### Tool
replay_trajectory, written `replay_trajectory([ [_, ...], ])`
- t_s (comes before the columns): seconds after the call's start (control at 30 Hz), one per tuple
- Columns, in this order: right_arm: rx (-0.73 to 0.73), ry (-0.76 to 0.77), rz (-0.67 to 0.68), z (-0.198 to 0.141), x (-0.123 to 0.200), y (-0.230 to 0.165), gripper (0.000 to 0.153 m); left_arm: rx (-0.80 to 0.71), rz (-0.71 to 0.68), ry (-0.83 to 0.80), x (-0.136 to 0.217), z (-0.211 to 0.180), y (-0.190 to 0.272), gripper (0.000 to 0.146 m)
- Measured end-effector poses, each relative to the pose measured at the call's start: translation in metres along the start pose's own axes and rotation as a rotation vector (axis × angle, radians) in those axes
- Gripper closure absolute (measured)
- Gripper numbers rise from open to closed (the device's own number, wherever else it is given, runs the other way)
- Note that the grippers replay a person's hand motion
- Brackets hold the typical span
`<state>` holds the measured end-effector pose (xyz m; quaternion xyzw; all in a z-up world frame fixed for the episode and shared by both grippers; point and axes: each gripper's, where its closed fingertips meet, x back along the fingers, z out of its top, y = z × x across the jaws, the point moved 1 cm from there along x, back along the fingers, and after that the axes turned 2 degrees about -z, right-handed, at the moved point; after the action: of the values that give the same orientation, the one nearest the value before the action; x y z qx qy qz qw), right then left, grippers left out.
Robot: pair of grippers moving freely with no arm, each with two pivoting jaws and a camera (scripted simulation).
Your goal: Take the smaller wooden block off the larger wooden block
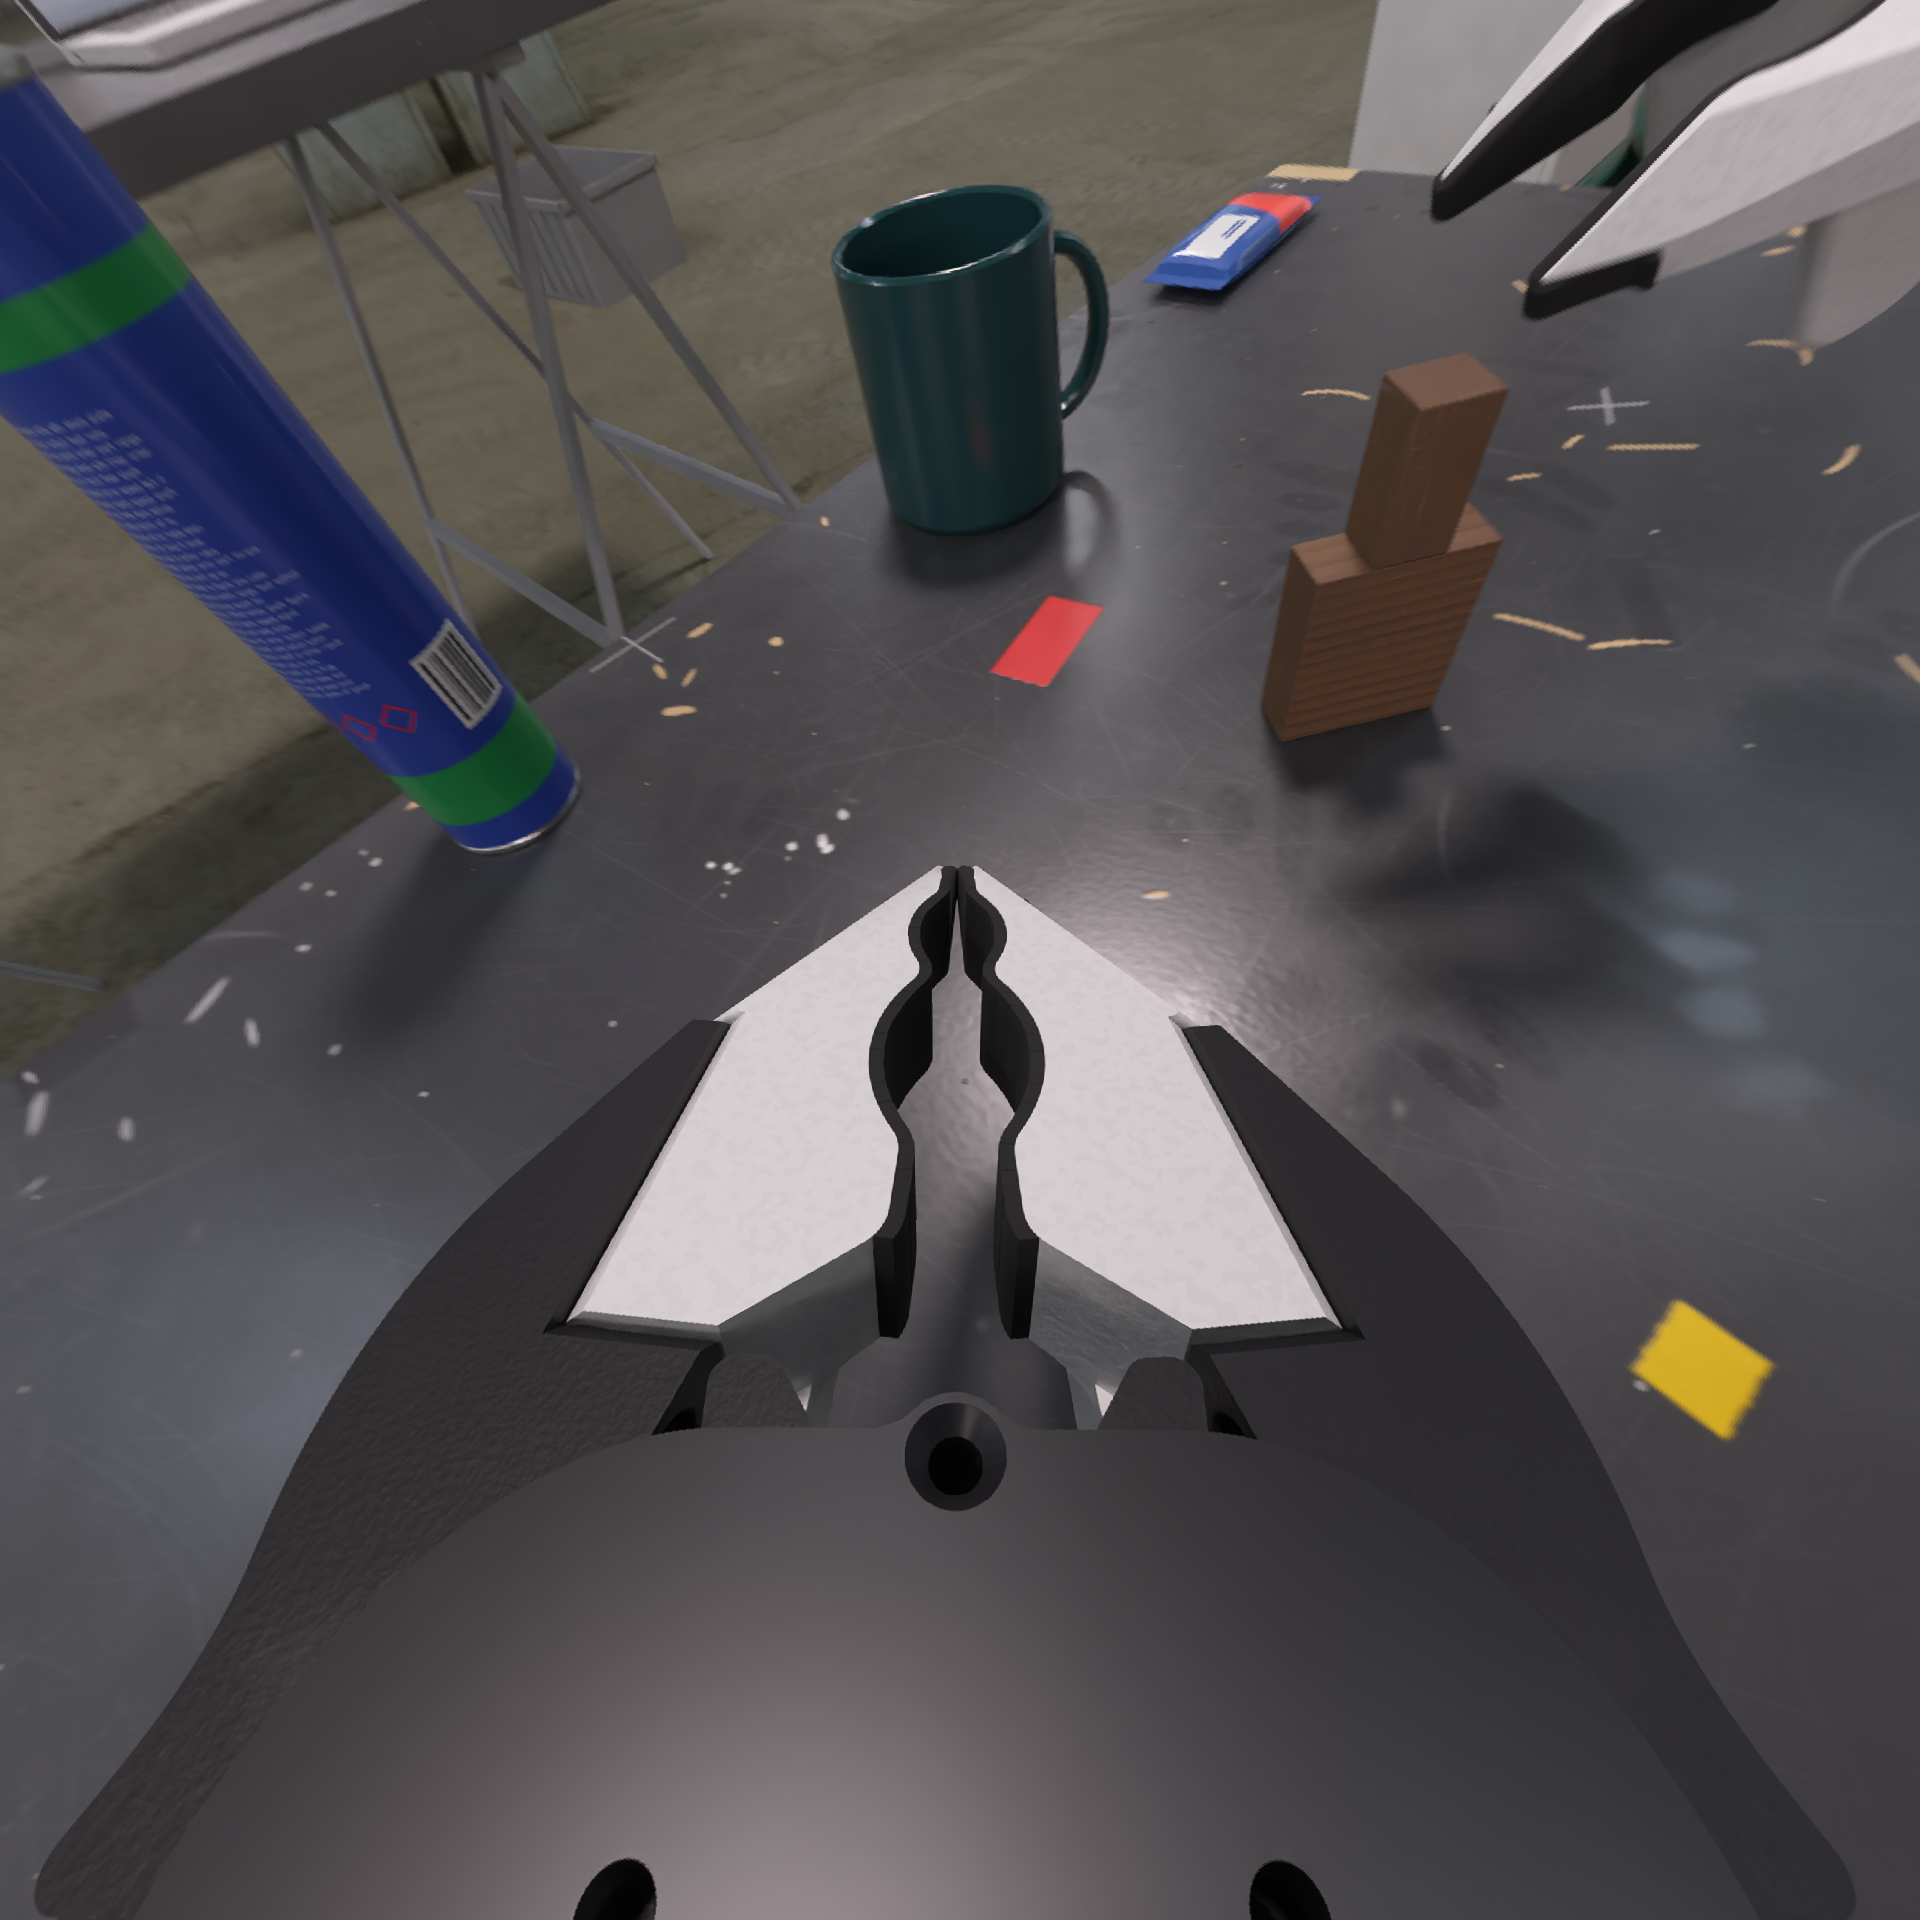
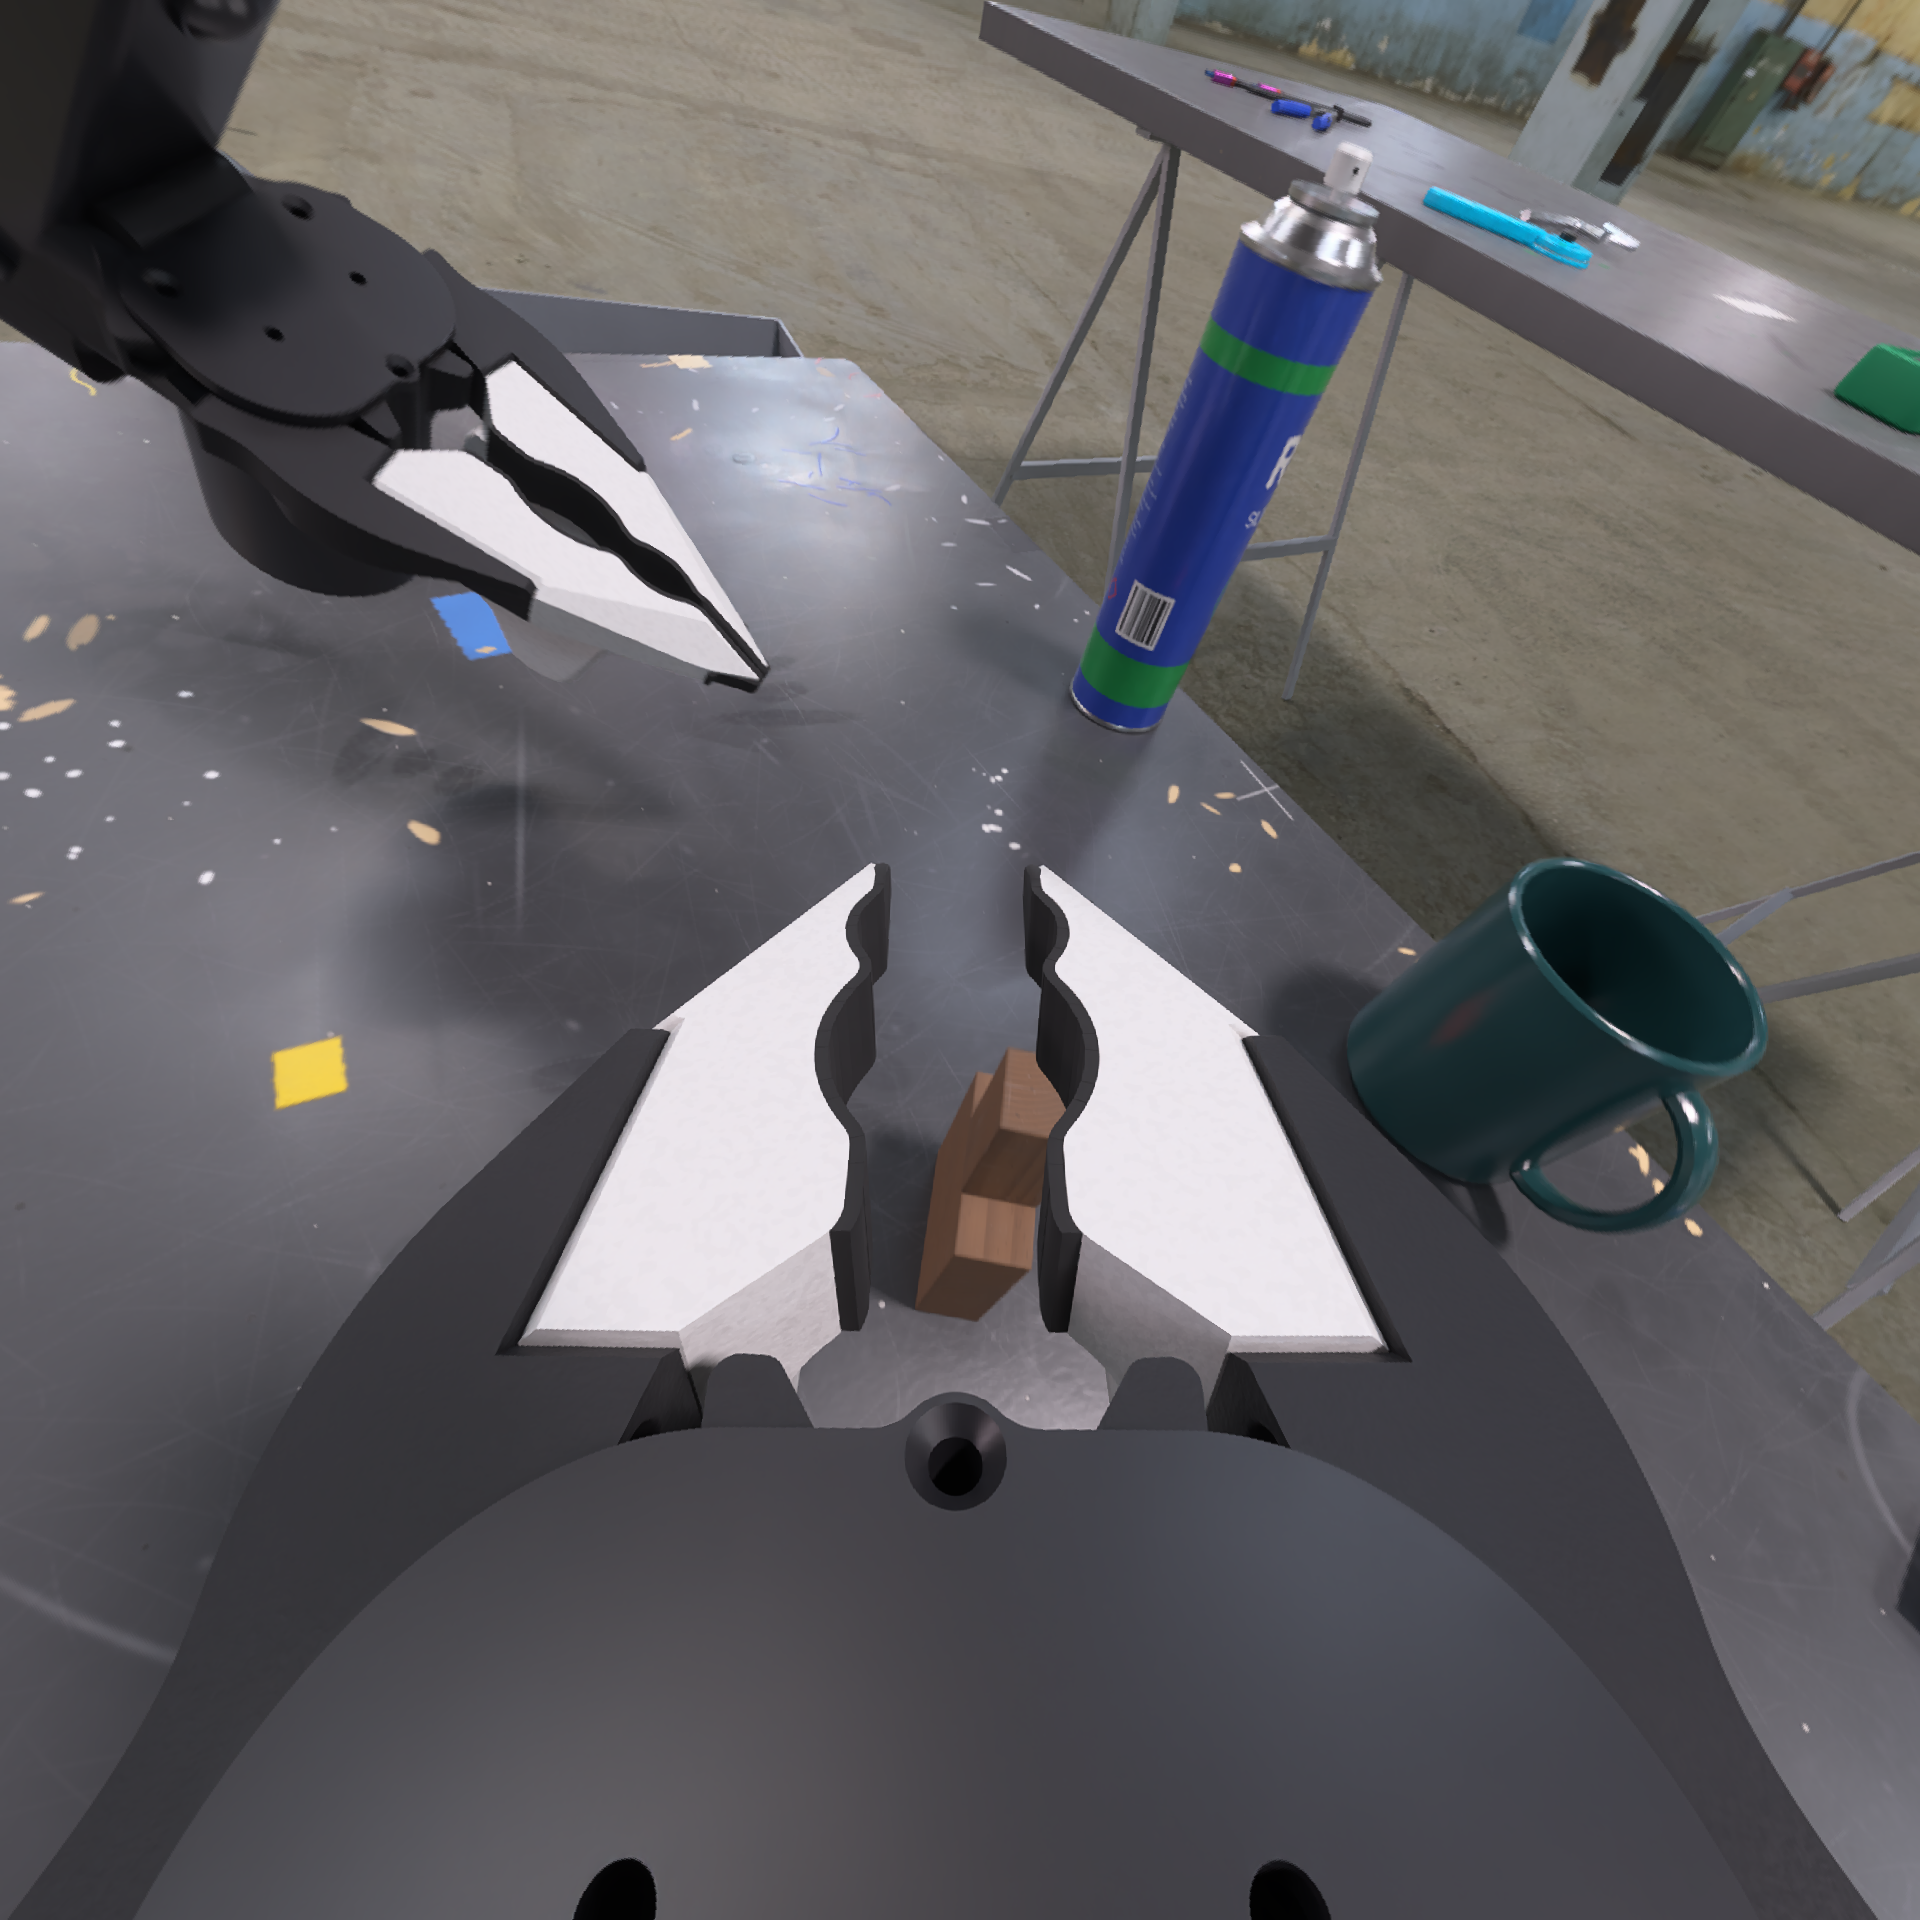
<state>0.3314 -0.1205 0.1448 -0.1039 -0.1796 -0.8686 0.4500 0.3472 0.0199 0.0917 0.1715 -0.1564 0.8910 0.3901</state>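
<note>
Dark scratched worktable point(image 1: 1143, 810), littered with chips and tape scraps. On it, largest first: blue spray can point(image 2: 1226, 457) standing at the far edge, dark green mug point(image 1: 961, 358), then the two-block stack.

Right tongs point(image 2: 956, 883): released, fingers spread wide, hanging above the stack and looking down on it. Nothing between the pads. Left tongs point(image 1: 954, 878): clenched tip to tip on nothing, parked low over bare table, well apart from the blocks.

Larger wooden block point(image 1: 1371, 639) stands upright on the table, right of the mug. Smaller wooden block point(image 1: 1423, 468) stands on end on top of it, narrow footprint, set toward one side of the top face.

Risks, biggest first.
- Whole stack toppling: both blocks are tall and slim. A finger clipping the lower one on the way down would likely push it over.
- Top block tipping before it is gripped. In the right wrist view the stack sits off-centre in the gap, close against the right-hand finger point(image 2: 1174, 1122); closing from there, that finger would arrive first and shove.
- Grabbing too low and pinching both blocks, so the pair lifts together.
- Mug is near the stack; a sideways swing could knock it.

Whether the fingertips are already level with the top block cannot be told.
</note>
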Motion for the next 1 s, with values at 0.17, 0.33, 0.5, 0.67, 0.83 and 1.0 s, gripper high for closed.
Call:
replay_trajectory([
  [0.17, -0.031, -0.015, 0.017, -0.018, 0.002, 0.004, 0.127, 0.076, -0.081, 0.026, 0.003, 0.002, 0.012, 0.146],
  [0.33, -0.055, -0.009, -0.020, -0.031, 0.002, 0.013, 0.127, 0.057, -0.056, 0.036, 0.005, 0.002, 0.014, 0.146],
  [0.5, -0.167, -0.011, -0.037, -0.040, 0.002, 0.019, 0.116, 0.036, -0.057, 0.030, 0.009, 0.000, 0.015, 0.146],
  [0.67, -0.159, -0.065, -0.077, -0.056, -0.003, 0.026, 0.102, 0.056, -0.087, 0.033, 0.014, -0.003, 0.014, 0.145],
  [0.83, -0.095, -0.167, -0.087, -0.075, -0.012, 0.023, 0.102, 0.076, -0.137, 0.039, 0.014, -0.006, 0.018, 0.142],
  [1.0, -0.090, -0.165, -0.098, -0.078, -0.013, 0.026, 0.104, 0.074, -0.130, 0.053, 0.017, -0.002, 0.017, 0.142],
])
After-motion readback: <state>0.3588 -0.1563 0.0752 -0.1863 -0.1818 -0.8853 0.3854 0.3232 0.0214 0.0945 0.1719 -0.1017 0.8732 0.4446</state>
